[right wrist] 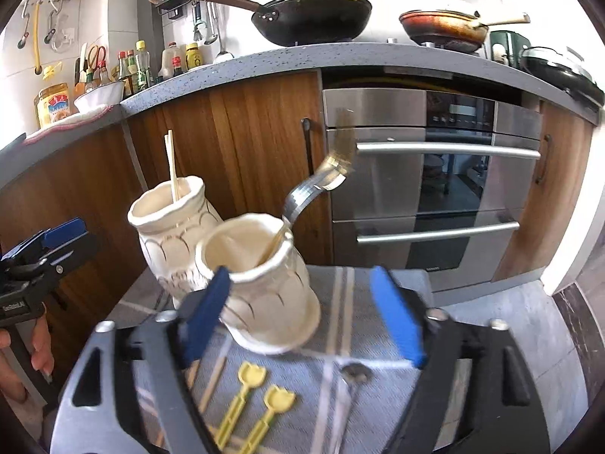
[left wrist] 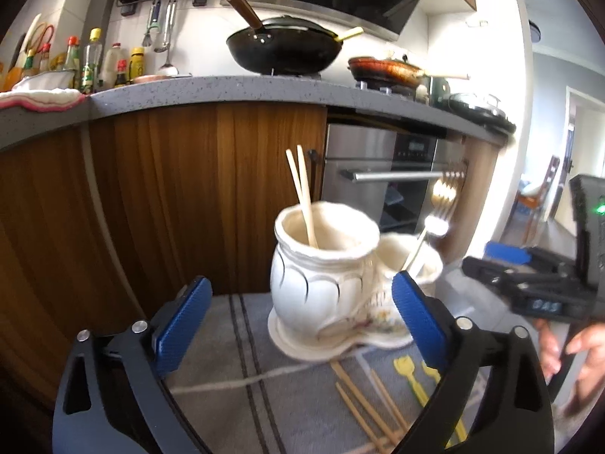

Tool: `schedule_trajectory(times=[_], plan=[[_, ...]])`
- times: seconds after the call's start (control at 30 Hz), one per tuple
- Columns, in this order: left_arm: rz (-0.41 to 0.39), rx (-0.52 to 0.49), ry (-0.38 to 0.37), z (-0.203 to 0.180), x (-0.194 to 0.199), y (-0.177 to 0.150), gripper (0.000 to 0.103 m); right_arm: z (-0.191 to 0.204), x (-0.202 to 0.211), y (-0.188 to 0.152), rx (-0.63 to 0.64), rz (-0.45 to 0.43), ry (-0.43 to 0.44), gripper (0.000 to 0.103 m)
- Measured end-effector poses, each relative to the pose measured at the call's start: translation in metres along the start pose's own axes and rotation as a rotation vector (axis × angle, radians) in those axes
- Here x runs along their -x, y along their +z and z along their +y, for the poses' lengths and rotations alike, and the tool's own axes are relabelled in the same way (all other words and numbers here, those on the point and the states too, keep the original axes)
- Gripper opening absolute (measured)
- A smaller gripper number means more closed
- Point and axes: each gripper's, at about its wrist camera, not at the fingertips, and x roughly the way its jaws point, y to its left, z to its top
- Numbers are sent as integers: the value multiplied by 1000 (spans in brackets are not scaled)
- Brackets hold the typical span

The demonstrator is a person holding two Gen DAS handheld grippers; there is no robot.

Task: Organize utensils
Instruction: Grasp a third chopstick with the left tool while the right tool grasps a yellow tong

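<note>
Two white ceramic jars stand on a grey striped cloth (left wrist: 234, 359). A pair of chopsticks (left wrist: 302, 193) leans in the left jar (left wrist: 321, 276), and a metal fork (right wrist: 332, 166) stands in the right jar (right wrist: 264, 295). My left gripper (left wrist: 302, 321) is open, its blue pads wide on either side of the left jar without touching it. My right gripper (right wrist: 302, 316) is open too, just in front of the fork jar. On the cloth lie loose chopsticks (left wrist: 363, 405), two yellow spoons (right wrist: 245, 389) and a metal spoon (right wrist: 353, 374).
Wooden cupboard doors (left wrist: 170, 196) and a steel oven (right wrist: 435, 181) stand close behind the table. On the grey counter (left wrist: 227, 92) above are a black wok (left wrist: 283, 49), a frying pan (right wrist: 442, 26) and several bottles. A hand (left wrist: 567, 344) holds the right gripper's handle.
</note>
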Motion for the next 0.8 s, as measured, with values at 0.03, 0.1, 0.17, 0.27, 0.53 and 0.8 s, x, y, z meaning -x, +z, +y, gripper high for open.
schedule_trajectory(times=[0.03,0.1,0.17,0.27,0.53,0.8], plan=[[14,-12,5,-3,1,-4,97,-3,4,-3,-3,2,-7,87],[32,-31,10,-8,3,-11,98,-7,12,-10,-5,5,-25,96],[52,-47,10,-13,5,-19,98,-12,19,-17,-3,14,-45,97],[98,-61,3,-21,4,-32,98,-19,26,-29,-1,39,-77,97],[241,-84,24,-37,-10,-68,98,-24,31,-58,22,107,-105,97],[385,-47,59,-35,-25,-98,98,-23,21,-80,30,172,-98,97]])
